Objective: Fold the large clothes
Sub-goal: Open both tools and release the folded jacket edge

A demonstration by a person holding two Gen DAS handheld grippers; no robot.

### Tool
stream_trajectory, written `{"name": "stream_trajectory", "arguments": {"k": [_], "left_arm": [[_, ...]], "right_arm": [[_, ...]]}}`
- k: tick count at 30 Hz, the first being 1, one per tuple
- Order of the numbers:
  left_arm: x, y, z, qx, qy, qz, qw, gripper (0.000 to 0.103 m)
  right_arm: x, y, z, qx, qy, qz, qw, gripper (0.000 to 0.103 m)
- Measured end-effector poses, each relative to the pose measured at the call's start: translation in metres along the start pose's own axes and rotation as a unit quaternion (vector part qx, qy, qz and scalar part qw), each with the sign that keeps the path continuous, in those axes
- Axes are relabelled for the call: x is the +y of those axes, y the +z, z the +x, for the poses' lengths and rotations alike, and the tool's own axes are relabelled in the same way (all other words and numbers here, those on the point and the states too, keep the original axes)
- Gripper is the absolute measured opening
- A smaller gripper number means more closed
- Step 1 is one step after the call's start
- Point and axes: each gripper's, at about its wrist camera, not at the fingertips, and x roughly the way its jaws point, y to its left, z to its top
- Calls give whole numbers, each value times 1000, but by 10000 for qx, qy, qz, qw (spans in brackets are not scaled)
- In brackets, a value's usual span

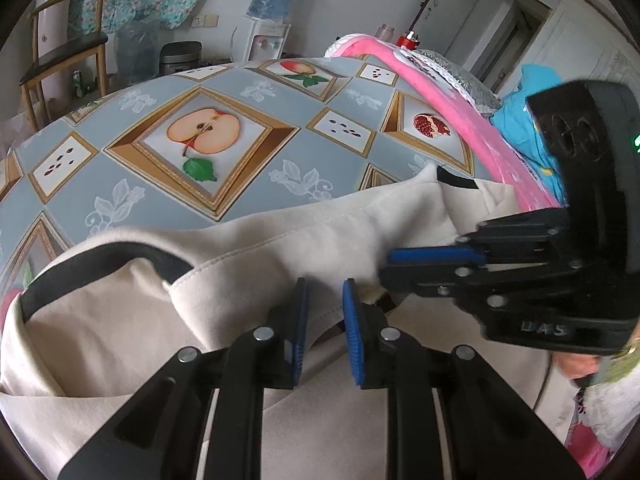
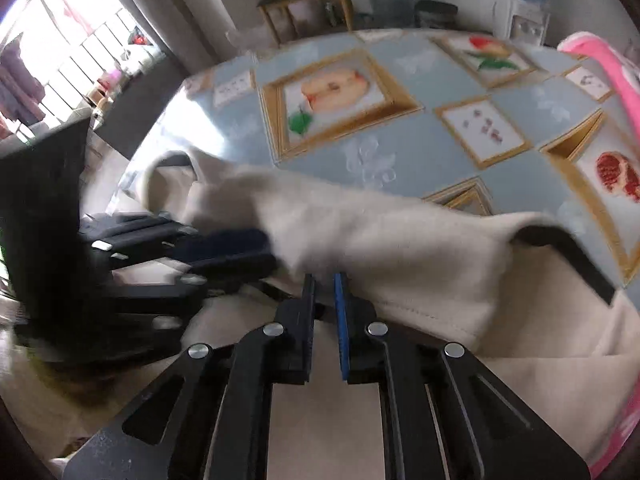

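garment: the cream fleece garment with black trim lies heaped along the near edge of the table, a folded ridge of it running left to right in front of both tools.

surface: the blue-grey oilcloth printed with framed fruit pictures stretches bare beyond the ridge to the far side.

left gripper: left gripper has its blue pads drawn close with a fold of the cream cloth pinched between them, near the middle of the ridge.

right gripper: right gripper has its jaws nearly together, the cloth's hem passing between the pads; I judge it clamped on that hem.

key relation: both tools hold the same ridge close beside each other, the right one coming in from the right and lying crosswise to the left. The ridge's long axis runs across the table, so a fold would likely carry it toward the far side.

left view only: shows the right tool's whole black body, the hand behind it, and the pink edging on the right.

right view only: blurred; shows the black-trimmed opening on the right of the ridge.
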Motion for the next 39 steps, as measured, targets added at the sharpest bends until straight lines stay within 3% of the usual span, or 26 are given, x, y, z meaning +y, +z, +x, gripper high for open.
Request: {"name": "stream_trajectory", "arguments": {"k": [4, 11, 19, 24, 28, 33, 36, 39], "left_arm": [[3, -5, -14, 158, 216, 267, 9993, 19], [14, -1, -9, 156, 734, 436, 9962, 18], [9, -9, -18, 242, 741, 449, 9959, 18], [10, 10, -38, -346, 581, 176, 9976, 19], [23, 15, -14, -135, 1036, -55, 9945, 21], [13, 9, -21, -305, 1187, 27, 9925, 21], [-6, 10, -30, -565, 856, 229, 9945, 24], [-22, 9, -10, -338, 751, 470, 9955, 24]], "right_arm": [[-9, 3, 0, 112, 329, 289, 9990, 10], [-8, -1, -3, 15, 304, 357, 9989, 10], [3, -3, 3, 30, 231, 167, 9996, 10], [2, -2, 5, 13, 266, 192, 9995, 10], [3, -3, 5, -3, 231, 151, 9996, 10], [3, -2, 5, -20, 252, 101, 9996, 10], [1, -1, 6, 1, 302, 132, 9995, 10], [-1, -1, 5, 18, 347, 162, 9993, 10]]}}
